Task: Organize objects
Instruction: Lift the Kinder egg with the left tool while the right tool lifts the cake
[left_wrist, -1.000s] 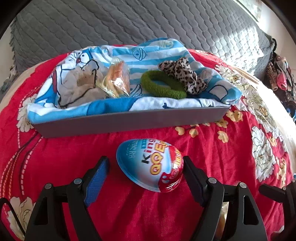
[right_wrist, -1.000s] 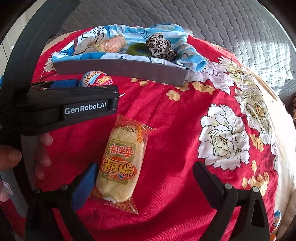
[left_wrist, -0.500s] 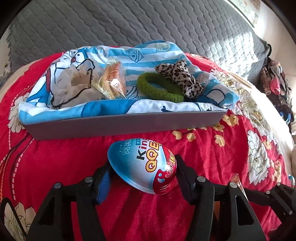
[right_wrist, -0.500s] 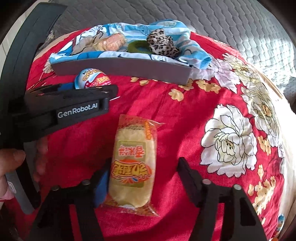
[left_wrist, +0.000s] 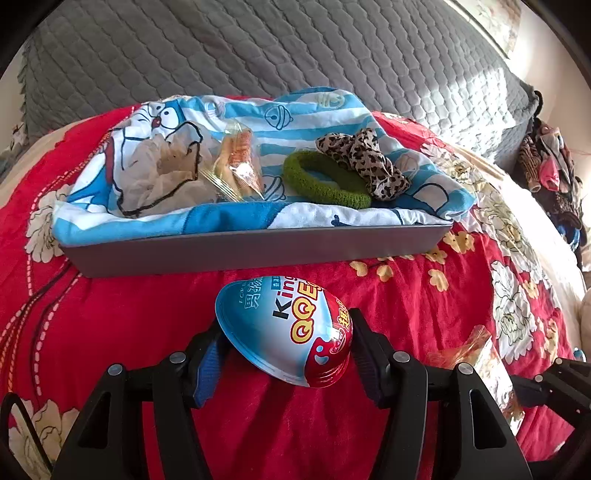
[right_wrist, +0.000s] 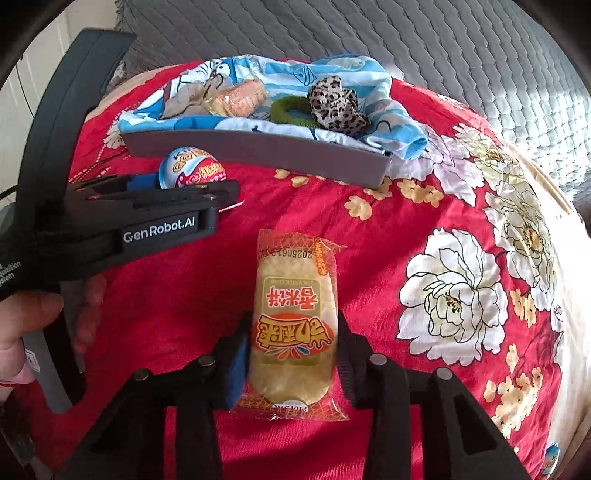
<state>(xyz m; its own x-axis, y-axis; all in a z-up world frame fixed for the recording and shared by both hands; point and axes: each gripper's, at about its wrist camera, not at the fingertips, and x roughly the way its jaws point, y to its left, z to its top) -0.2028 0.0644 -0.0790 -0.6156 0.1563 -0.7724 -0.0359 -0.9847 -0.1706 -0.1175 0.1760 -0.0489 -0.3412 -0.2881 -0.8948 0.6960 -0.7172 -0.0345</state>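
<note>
Toy egg (left_wrist: 284, 328): blue-white shell, red blunt end, printed lettering; lying on its side on red floral bedspread (left_wrist: 424, 306), just near of grey tray (left_wrist: 258, 249). Clamped between fingers of left gripper (left_wrist: 286, 354), one pad against each flank; opening medium, set by the egg's width. Same egg visible in right view (right_wrist: 192, 170) beside tray's near wall.

Snack packet (right_wrist: 293, 325): clear wrapper with orange ends, pale oblong cake inside, orange-and-green label reading upside down. Lying flat on bedspread, long axis pointing far. Sits between fingers of right gripper (right_wrist: 291, 354); fingers narrow and closing, both pads now at the wrapper sides.

Tray holds cartoon-print blue-striped cloth (left_wrist: 236, 122), a second wrapped snack (left_wrist: 240, 166), green hair band (left_wrist: 325, 181), leopard-print scrunchie (left_wrist: 365, 162) overlapping the band's right end. Grey quilted bedcover (left_wrist: 258, 48) at far side.

Compared with one second ago: left fingers stood clear of the egg on both sides, now pressed on it. Right fingers were wide, left pad only near the packet, right pad well apart; gap now taken up. Packet angled then, straighter now.
</note>
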